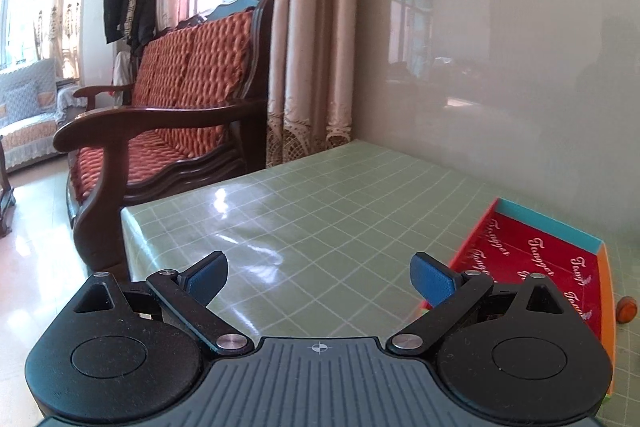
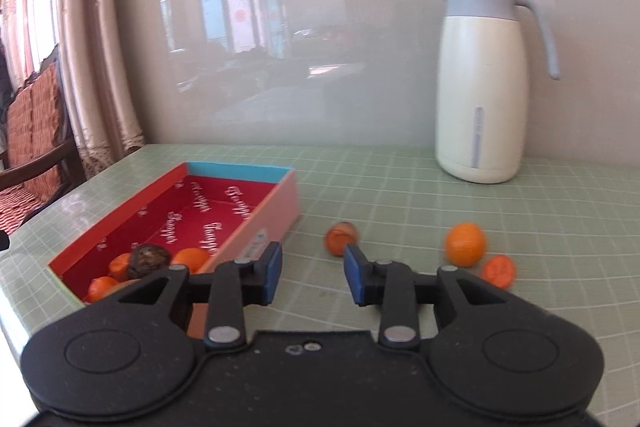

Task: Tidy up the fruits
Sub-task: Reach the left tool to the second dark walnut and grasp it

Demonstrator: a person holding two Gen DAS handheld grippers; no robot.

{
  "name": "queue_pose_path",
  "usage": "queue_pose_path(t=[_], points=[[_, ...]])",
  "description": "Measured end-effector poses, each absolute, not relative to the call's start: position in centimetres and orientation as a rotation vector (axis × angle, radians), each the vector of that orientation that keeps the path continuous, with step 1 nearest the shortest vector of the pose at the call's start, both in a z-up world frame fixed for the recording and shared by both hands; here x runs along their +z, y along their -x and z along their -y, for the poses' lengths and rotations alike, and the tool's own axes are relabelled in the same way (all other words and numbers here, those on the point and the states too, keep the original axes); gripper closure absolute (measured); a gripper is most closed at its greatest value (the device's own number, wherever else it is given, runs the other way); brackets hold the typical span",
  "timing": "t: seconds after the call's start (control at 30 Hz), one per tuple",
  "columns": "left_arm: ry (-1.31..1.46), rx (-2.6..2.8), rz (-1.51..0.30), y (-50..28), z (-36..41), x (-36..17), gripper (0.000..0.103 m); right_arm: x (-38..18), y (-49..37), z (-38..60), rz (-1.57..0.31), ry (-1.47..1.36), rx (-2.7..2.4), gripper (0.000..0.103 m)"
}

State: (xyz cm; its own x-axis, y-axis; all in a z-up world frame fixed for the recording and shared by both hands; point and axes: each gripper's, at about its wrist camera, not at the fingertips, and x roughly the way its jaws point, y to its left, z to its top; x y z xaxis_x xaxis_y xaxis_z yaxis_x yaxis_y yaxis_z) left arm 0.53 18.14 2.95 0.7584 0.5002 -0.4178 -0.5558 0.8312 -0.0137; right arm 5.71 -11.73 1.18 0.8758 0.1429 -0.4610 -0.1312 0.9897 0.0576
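Both your grippers are empty, left gripper (image 1: pixel 318 277) wide apart, right gripper (image 2: pixel 313 273) part-open: next, grab the orange fruit (image 2: pixel 341 238) lower centre, drop it in the red box (image 2: pixel 224 173).

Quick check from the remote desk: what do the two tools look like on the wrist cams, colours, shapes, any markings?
Both match: the left tool and right tool have glossy black bodies with two round housings, black link arms on silver pivot pins, and blue textured pads on the fingers. The left one's ribbed centre plate bears a small white crosshair mark; the right one's plate looks speckled. No cables, hands or sleeves are in view.
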Motion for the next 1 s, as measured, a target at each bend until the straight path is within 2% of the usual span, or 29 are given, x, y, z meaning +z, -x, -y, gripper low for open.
queue_pose_path(t=[0.33,0.6,0.67,0.8,0.83,1.0], points=[[-0.047,0.331,-0.334,-1.8,-7.9,3.5,0.006,2.4,-4.4,20.8,-0.431,-0.108,-0.108,0.065],[-0.105,0.111,-0.359,-3.4,-0.6,2.4,0.006,2.9,-2.2,27.1,-0.378,-0.122,-0.321,0.061],[-0.124,0.057,-0.387,-4.1,1.2,1.9,0.006,3.0,-1.5,28.7,-0.356,-0.116,-0.396,0.059],[-0.159,-0.013,-0.423,-5.1,4.6,0.9,0.006,3.0,-0.2,31.5,-0.307,-0.104,-0.551,0.039],[-0.167,-0.028,-0.43,-5.4,5.2,0.7,0.006,3.0,0.2,32.1,-0.292,-0.103,-0.585,0.037],[-0.187,-0.074,-0.488,-7.0,7.8,-0.5,0.006,3.2,1.2,34.0,-0.267,-0.122,-0.621,0.037]])
